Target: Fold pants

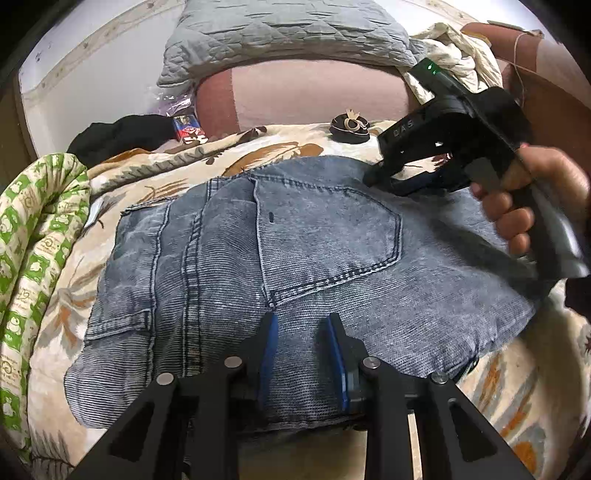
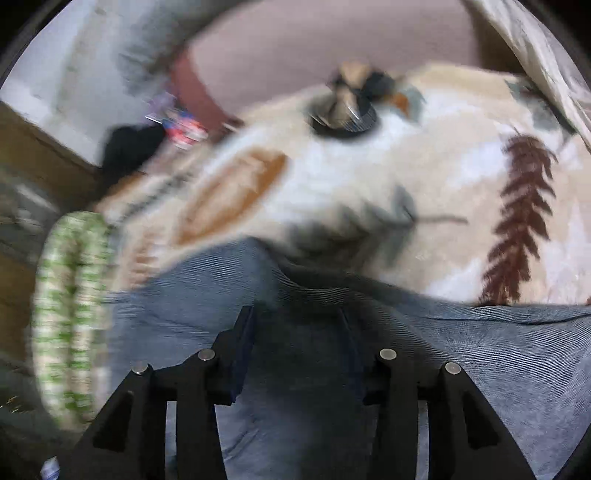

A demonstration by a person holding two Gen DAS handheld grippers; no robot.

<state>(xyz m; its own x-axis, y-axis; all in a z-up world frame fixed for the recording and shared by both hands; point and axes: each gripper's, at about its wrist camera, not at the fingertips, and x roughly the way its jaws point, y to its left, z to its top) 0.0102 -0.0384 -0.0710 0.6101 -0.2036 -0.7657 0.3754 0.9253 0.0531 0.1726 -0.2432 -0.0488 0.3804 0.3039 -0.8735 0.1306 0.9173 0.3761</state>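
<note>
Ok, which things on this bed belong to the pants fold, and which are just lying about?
Job:
- denim pants
- left tool, jaws parted over the denim
- right tool, jaws apart at the far edge

Lying about:
- green patterned quilt
- grey quilted pillow
- black garment
- small black pouch
- leaf-print blanket underneath

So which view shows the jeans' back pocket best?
The left wrist view: the back pocket lies sharp and whole on the folded jeans. The right wrist view is blurred, showing only plain denim, no pocket.
</note>
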